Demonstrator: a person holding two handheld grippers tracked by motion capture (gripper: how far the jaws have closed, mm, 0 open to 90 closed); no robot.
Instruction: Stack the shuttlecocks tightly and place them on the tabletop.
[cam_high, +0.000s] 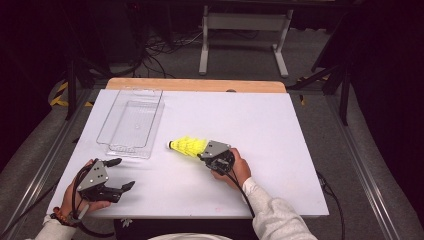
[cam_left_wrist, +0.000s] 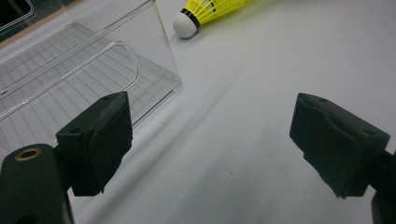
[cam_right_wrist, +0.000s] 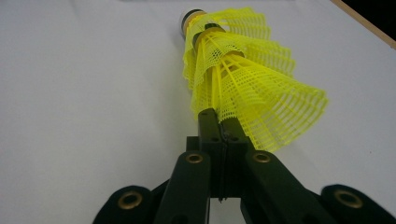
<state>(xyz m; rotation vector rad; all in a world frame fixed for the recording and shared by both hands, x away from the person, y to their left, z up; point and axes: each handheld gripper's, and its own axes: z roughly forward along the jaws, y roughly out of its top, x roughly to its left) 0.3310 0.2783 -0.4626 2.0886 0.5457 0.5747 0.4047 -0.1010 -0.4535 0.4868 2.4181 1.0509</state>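
Observation:
A yellow mesh-skirted shuttlecock (cam_high: 189, 146) with a white cork tip lies near the middle of the white table, tip pointing left. My right gripper (cam_high: 202, 155) is shut on the rim of its skirt; in the right gripper view the jaws (cam_right_wrist: 218, 116) press together on the yellow mesh of the shuttlecock (cam_right_wrist: 252, 88). My left gripper (cam_high: 125, 173) rests at the front left with its jaws wide apart and nothing between them (cam_left_wrist: 217, 140). From there the shuttlecock (cam_left_wrist: 210, 9) shows far ahead.
A clear plastic bin (cam_high: 131, 122) stands empty at the left, its near corner (cam_left_wrist: 168, 70) just ahead of my left gripper. The white sheet (cam_high: 270, 120) covers the table, with a wooden edge (cam_high: 195, 84) at the back. Cables and a white stand lie on the floor beyond.

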